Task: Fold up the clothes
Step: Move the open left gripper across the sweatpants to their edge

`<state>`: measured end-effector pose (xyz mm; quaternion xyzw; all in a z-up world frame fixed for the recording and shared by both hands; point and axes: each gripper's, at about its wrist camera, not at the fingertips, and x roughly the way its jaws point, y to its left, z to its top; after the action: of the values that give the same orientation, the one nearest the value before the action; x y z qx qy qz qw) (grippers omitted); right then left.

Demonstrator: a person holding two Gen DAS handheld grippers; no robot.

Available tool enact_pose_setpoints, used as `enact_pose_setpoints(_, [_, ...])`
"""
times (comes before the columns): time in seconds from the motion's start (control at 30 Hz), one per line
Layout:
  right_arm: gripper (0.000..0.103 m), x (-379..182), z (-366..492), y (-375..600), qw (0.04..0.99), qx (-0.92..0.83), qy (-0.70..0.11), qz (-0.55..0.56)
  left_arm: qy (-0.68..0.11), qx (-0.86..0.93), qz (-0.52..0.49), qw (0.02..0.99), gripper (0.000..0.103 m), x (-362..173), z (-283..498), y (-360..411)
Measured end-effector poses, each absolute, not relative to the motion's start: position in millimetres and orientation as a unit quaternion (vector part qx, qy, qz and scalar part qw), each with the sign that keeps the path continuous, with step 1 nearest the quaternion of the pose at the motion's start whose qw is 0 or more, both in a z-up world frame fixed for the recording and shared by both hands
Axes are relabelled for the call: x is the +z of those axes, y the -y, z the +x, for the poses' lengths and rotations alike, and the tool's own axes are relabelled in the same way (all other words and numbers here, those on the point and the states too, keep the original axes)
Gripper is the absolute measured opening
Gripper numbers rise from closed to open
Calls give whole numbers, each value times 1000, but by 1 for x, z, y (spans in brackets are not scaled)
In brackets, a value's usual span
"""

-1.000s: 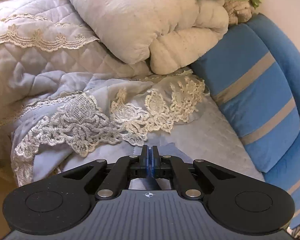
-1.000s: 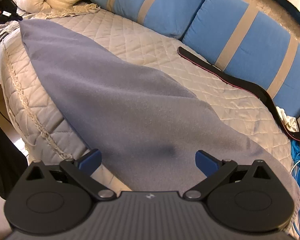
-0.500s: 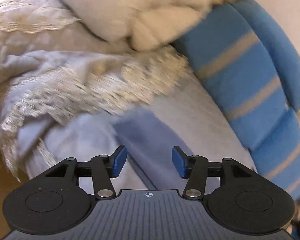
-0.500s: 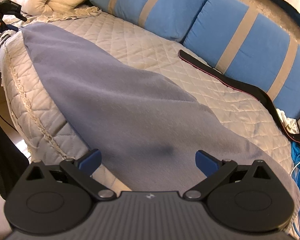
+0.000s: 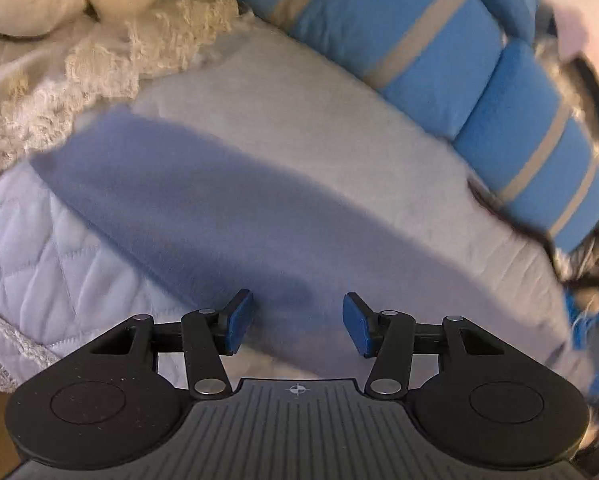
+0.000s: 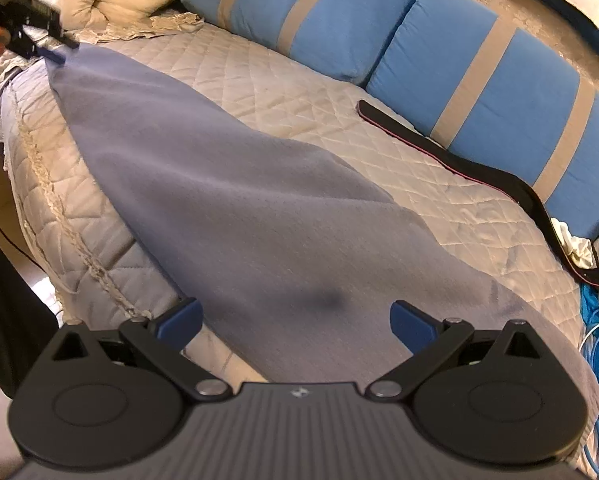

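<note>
Quilted cream bedding covers the bed (image 6: 283, 80), with blue striped cushions (image 6: 479, 80) along its far side. Spread flat across the quilt, a grey-blue cloth (image 6: 235, 208) runs from under the right tool (image 6: 295, 320) away to the left tool (image 5: 297, 324). Both tools hover over it with jaws apart, the right wide, the left narrower, gripping nothing. Beyond the right tool lies a black strap (image 6: 499, 184).

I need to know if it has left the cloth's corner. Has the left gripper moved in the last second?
Yes. In the right wrist view the left gripper has shifted right and down along the cloth, toward the blue cushions; its jaws now stand open.
</note>
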<state>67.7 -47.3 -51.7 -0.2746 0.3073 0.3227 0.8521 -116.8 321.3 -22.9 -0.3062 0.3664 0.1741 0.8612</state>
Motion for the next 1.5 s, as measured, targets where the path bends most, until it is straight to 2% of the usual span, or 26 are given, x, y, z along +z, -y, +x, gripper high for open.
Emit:
enact_pose_setpoints(0.13, [103,-50,68,51,854,323,-306,-269,-422,156,-194,872,48,-17,-109,-299])
enact_pose_setpoints(0.3, [103,-48,67,52,855,325,-304,-268,-525,129,12,841,52,-14,-84,-254])
enact_pose_setpoints(0.37, [103,-47,66,51,854,327,-302,-268,-534,123,49,835,51,-6,-78,-242])
enact_pose_setpoints(0.5, [103,-45,62,51,853,334,-299,-266,-479,88,18,873,52,20,-70,-220])
enact_pose_setpoints(0.6, [103,-46,60,49,851,338,-300,-269,-463,104,23,880,52,20,-59,-199])
enact_pose_setpoints(0.83, [103,-46,56,48,849,344,-300,-267,-528,113,128,832,52,-13,-29,-166])
enact_pose_setpoints(1.03, [103,-43,56,48,850,345,-300,-262,-577,86,122,803,52,-2,-20,-165])
enact_pose_setpoints(1.2, [103,-45,57,48,852,342,-311,-247,-520,62,80,848,52,37,-24,-146])
enact_pose_setpoints(1.3, [103,-49,59,50,865,324,-321,-210,-453,46,40,890,54,59,-17,-125])
enact_pose_setpoints(1.37, [103,-50,60,49,876,311,-317,-190,-409,44,17,911,58,66,-5,-109])
enact_pose_setpoints(1.5, [103,-47,65,46,900,278,-284,-180,-344,41,-14,938,59,65,36,-76])
